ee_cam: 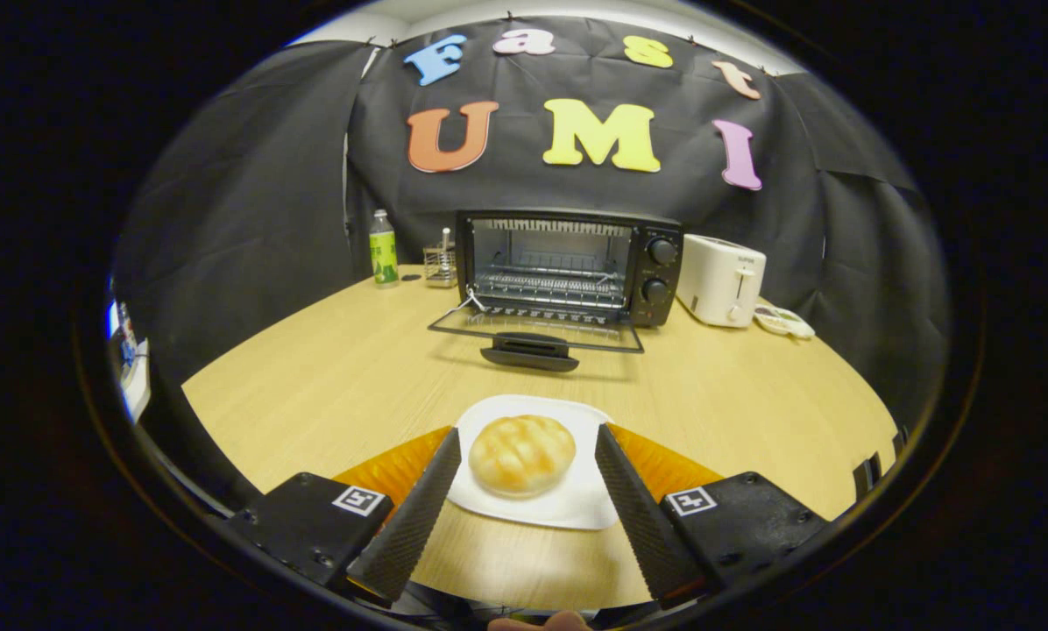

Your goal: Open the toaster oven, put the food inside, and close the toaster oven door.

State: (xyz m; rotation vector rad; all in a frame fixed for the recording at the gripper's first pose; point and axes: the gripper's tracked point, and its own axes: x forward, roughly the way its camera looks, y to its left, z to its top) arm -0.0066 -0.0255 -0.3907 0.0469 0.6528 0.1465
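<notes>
Seen from the gripper view, the gripper (524, 443) is spread wide, its fingers flanking the bun (522, 454) on a white plate (568, 508) without touching it. Beyond them, the toaster oven (570, 267) stands open. Step: grasping the food; next, close gently.

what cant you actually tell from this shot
- Bun on the white plate: the fingers of the open hand-held gripper flank it; contact with it can't be judged, and its underside is hidden.
- Toaster oven, door down: knob markings too small.
- Caddy beside the green bottle: contents too small.
- Flat item by the white toaster: too small to identify.
</notes>
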